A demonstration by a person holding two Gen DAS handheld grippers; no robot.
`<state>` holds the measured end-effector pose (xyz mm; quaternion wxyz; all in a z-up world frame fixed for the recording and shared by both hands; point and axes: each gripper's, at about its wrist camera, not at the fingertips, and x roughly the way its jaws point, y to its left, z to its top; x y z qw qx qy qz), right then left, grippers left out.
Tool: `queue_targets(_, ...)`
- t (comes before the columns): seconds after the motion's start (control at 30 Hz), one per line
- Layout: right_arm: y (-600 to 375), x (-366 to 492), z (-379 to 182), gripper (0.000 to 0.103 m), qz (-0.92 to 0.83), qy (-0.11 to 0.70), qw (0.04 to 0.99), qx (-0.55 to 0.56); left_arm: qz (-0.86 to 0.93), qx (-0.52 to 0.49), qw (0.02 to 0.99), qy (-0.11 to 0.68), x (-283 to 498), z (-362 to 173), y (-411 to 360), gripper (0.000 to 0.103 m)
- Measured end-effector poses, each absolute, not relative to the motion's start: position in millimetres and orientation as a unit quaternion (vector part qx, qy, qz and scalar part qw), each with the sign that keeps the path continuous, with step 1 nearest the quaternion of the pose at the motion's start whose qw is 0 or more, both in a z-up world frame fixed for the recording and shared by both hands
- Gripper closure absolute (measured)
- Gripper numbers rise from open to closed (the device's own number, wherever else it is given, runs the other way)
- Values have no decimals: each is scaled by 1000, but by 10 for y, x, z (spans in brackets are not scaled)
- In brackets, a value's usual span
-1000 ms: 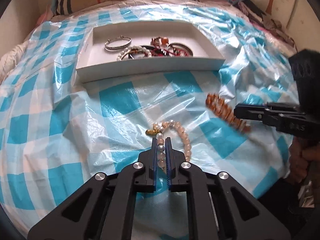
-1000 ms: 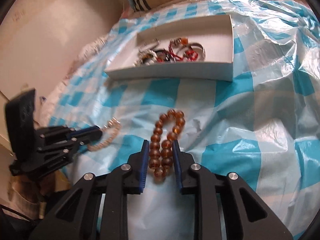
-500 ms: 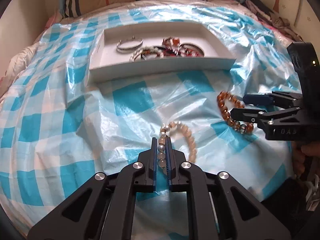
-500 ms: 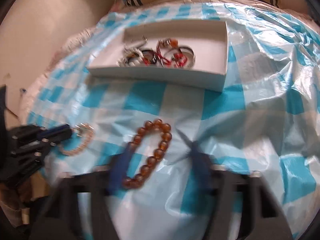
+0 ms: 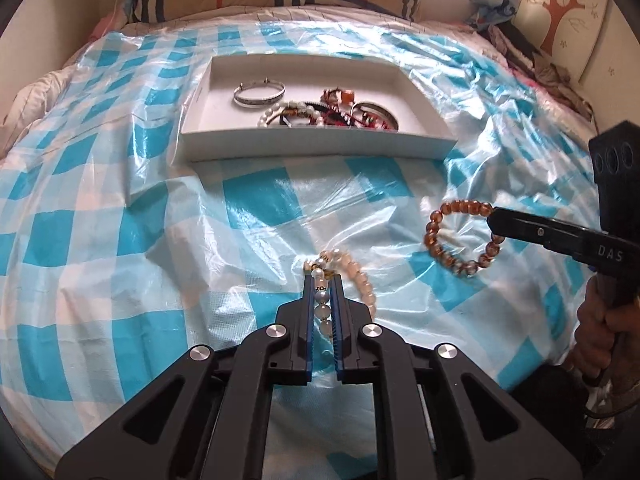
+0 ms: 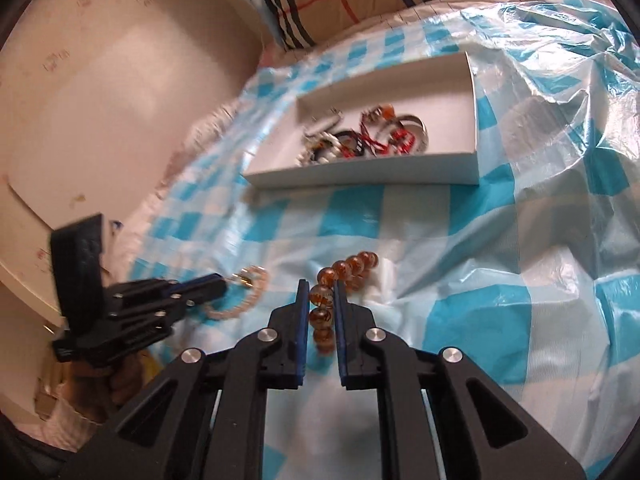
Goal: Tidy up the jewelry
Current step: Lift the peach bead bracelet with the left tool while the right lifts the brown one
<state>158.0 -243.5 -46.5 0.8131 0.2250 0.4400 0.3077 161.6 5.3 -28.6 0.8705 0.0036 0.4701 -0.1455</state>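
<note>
The left gripper (image 5: 322,292) has its jaws narrow and pressed on the pearl bracelet (image 5: 352,276), which lies on the blue-and-white checked plastic sheet (image 5: 120,232). The right gripper (image 6: 320,300) is closing its jaws on the amber bead bracelet (image 6: 348,266); the beads sit between the blue pads, and in the left wrist view the loop seems to hang a little above the sheet, though I cannot be sure. From the left gripper the amber bead bracelet is at about two o'clock. The white tray (image 5: 316,146) stands at twelve o'clock, well apart. It holds a silver bangle (image 5: 259,95) and a tangle of other bracelets (image 5: 332,114).
</note>
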Motion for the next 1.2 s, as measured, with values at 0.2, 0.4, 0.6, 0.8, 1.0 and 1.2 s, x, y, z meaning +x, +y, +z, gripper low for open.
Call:
queue_targets(0.2,-2499,1453,-224,90,326,415,810,255,-157,-8,887,435,1518,41,-9,96)
queue_targets(0.4,-2378,1317,-2,90,312,408,840,177,-166,-2,893,419,1436,226,-73,96)
queue_targets(0.6,-1999,1316,-288,90,298,446,841,70,-139,7,880,455,1511,-125,12,96)
queue_targets(0.8,-1709,1379,-465,79,302,474,827,-18,-129,1,871,475,1515,-360,172,96)
queue_targets(1.0,-1579,1393,-606,65,305,492,812,-77,-135,-6,867,479,1535,-445,213,96)
queue_targets(1.2,-1585,1372,-598,90,329,491,805,-48,-134,-9,865,484,1547,-487,212,96)
